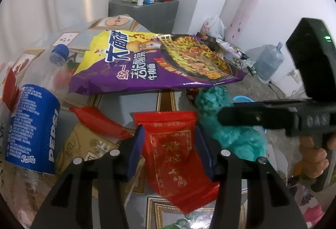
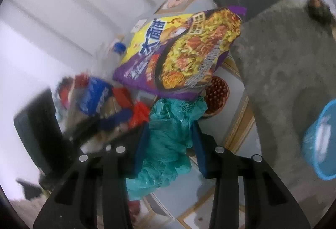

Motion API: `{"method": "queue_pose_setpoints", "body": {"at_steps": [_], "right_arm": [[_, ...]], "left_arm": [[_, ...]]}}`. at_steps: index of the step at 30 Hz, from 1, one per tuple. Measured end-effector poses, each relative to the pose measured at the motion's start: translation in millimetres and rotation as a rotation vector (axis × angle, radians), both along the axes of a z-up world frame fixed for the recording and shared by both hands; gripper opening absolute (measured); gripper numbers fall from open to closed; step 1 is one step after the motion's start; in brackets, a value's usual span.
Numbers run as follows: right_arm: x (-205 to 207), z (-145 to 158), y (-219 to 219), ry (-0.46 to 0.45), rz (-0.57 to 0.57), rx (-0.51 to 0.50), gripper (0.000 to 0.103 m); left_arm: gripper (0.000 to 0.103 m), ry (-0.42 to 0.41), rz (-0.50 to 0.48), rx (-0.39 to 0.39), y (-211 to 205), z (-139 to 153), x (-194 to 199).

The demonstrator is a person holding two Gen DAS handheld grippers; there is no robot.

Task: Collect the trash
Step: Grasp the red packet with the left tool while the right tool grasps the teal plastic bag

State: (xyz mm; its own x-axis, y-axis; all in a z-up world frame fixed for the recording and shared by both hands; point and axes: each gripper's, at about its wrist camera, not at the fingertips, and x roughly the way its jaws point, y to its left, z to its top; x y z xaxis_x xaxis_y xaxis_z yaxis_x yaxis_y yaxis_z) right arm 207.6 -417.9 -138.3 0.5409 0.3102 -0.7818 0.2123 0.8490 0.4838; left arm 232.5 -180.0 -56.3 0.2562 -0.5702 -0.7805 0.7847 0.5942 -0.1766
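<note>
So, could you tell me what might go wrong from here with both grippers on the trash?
The red wrapper is slick and flat, so it could slide out of the left gripper. The crumpled teal bag in the right gripper reaches under the noodle packet; lifting it may drag the packet off the table.
</note>
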Motion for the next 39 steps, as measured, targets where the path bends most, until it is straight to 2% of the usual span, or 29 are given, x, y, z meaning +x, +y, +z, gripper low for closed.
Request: {"method": "queue_pose_setpoints", "body": {"at_steps": [7,11,12,17,21,26,27,39], "right_arm": [[-18,17,40,-0.009,0.123,-0.286,0.038],[-26,18,51,-0.017,0.152,-0.378,0.037],[-28,18,53,-0.02,0.157,-0.393,0.036],[-31,17,52,-0.033,0.163,-0.408,0.035],[-35,18,51,-0.046,0.163,-0.406,0.034],[-42,21,57,-0.076,0.19,-0.45,0.033],[-43,21,58,-0.08,0.192,-0.454,0.033],[-55,22,53,-0.099,0.191,-0.42,0.032]], "left_arm": [[0.047,-0.02,-0.008,0.031,-4,-1,-3],[0.045,-0.046,-0.01,0.061,-9,-2,-6],[0.04,-0.044,-0.014,0.065,-11,-3,-7],[0.027,-0.032,-0.022,0.068,-16,-6,-8],[0.01,-0.012,-0.027,0.057,-17,-7,-9],[0.005,-0.025,-0.034,0.044,-18,-7,-11],[0.0,-0.025,-0.04,0.042,-18,-7,-12],[0.0,0.008,-0.047,-0.025,9,22,-34]]}}
